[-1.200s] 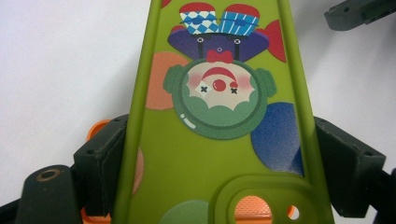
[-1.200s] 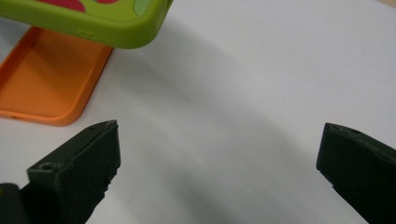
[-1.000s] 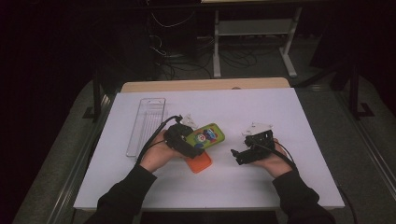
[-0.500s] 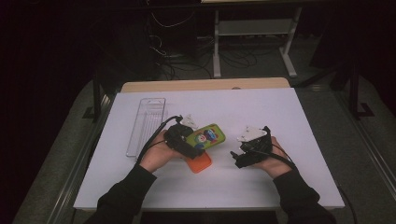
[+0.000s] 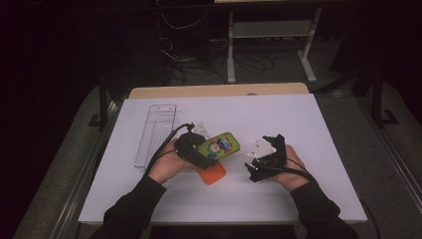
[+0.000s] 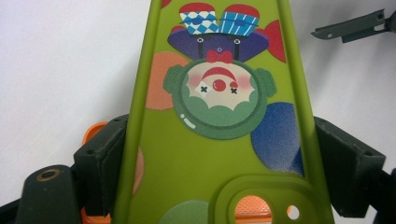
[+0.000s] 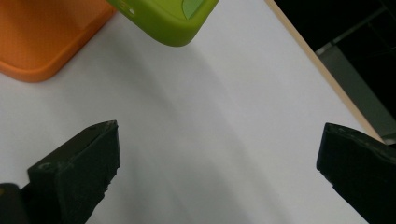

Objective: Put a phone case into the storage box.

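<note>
The left tool (image 5: pixel 208 152) clamps a green phone case (image 5: pixel 219 146) by its long edges, above an orange case (image 5: pixel 211 174) on the white table (image 5: pixel 308 124). The right tool (image 5: pixel 255 167), jaws wide and empty, sits just right. A clear tray (image 5: pixel 155 133) lies left.

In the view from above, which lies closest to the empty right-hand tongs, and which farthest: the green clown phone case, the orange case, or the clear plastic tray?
1. Orange phone case, just to their left.
2. Green clown-printed phone case, held in the left tongs; nearly a tie with the orange.
3. Clear plastic tray, far left.

Measured from the right tongs.
</note>
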`<control>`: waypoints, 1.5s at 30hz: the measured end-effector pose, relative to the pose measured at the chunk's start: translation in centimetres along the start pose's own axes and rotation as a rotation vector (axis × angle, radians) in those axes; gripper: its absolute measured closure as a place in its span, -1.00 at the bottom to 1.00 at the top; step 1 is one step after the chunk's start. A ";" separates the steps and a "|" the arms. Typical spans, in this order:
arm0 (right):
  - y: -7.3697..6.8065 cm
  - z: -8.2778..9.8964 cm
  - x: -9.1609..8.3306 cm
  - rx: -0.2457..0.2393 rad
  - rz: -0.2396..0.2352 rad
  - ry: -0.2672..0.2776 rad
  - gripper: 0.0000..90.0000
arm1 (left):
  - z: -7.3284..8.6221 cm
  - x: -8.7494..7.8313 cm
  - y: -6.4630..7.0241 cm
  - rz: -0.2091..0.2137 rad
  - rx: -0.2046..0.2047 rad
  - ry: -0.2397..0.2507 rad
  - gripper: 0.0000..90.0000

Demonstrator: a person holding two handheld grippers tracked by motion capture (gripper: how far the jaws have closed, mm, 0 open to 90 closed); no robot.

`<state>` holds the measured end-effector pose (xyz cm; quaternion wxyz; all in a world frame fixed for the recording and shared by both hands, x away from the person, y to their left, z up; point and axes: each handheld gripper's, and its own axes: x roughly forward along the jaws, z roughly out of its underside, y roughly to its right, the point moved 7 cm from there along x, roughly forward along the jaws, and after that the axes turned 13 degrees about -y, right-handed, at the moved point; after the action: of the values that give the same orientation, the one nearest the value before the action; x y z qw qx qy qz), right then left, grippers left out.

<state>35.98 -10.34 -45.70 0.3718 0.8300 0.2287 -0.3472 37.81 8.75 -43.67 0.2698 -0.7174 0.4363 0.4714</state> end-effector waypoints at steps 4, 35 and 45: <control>0.1 0.0 0.1 -0.066 0.050 -0.008 -1.00 | 0.0 0.0 0.0 -0.002 0.004 0.001 -0.65; -0.9 -0.7 -0.2 -0.370 0.319 0.027 -1.00 | -0.1 0.0 0.2 0.007 -0.013 0.013 -0.65; -1.3 -1.0 -0.1 -0.440 0.398 0.040 -1.00 | -0.1 -0.1 0.1 0.003 0.011 0.010 -0.65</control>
<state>35.49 -8.78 -45.71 0.5990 0.7646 0.1387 -0.1931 37.81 8.65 -43.49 0.2710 -0.7176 0.4411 0.4659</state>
